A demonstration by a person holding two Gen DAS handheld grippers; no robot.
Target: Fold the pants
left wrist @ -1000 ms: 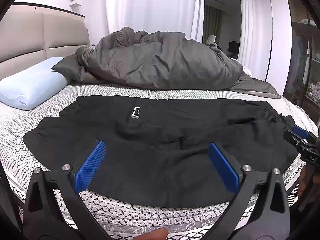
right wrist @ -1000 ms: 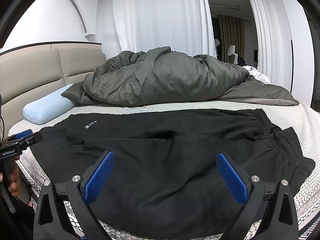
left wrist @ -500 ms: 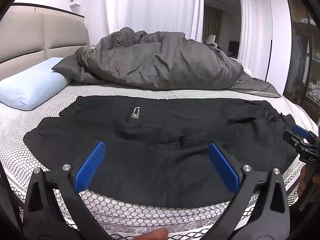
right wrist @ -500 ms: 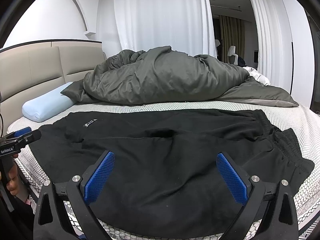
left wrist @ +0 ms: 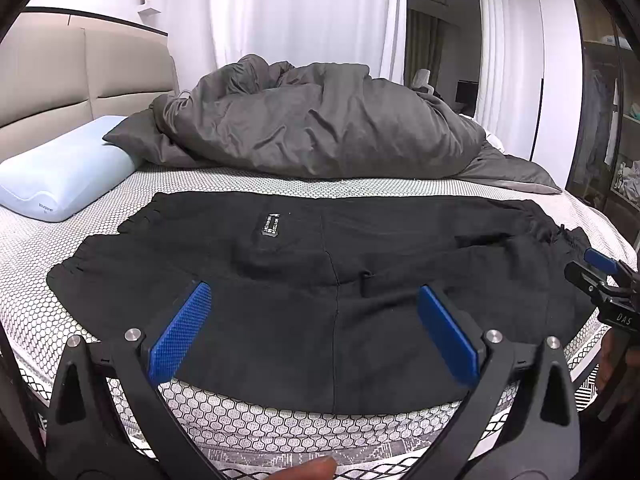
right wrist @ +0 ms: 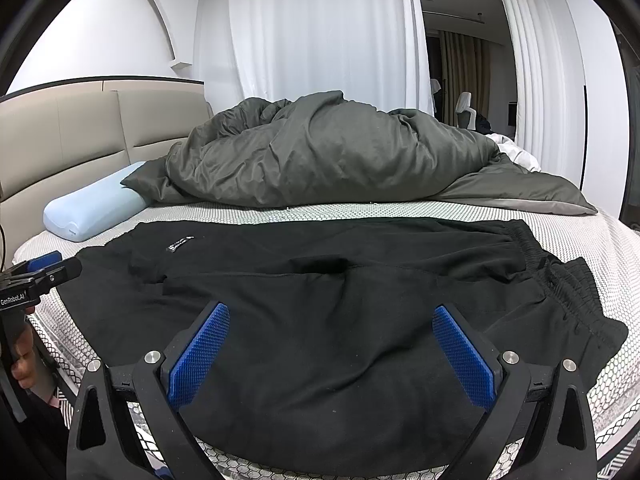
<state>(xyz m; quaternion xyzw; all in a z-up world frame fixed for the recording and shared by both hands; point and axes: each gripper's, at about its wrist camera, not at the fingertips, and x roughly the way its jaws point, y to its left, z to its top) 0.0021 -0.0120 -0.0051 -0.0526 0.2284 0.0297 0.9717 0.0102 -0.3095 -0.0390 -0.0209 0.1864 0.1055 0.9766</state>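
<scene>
Item: black pants [left wrist: 320, 292], lying spread across the near part of the bed [left wrist: 280, 420], waistband [right wrist: 560, 280] bunching at the right end, leg cuffs at the left end, a small label [left wrist: 271, 225] showing on the far leg.
Fold status: the two legs appear to be lying side by side lengthwise, not yet stacked; folding is judged as barely starting.
Left gripper [left wrist: 316, 332]: hovering above the near edge toward the cuff end, its blue pads spreading wide apart, gripping nothing.
Right gripper [right wrist: 330, 354]: hovering above the near edge toward the waist end, likewise gaping wide and carrying nothing.
Surroundings: grey duvet [left wrist: 320, 128] heaping up behind the pants, well apart from them; pale blue pillow [left wrist: 64, 176] sitting near the cuff end by the headboard [left wrist: 80, 72].
Step in hand: judged as lining up both tongs on the near long edge before pinching.
Doing it well: bringing each lower finger under the fabric edge, closing on one layer only, lifting both ends level, and carrying the near leg over onto the far one so that the seams are meeting.
Risk: the cloth is looking limp and dark, so layers are hard to tell apart; uneven lifting would be dragging wrinkles into the crotch area.
</scene>
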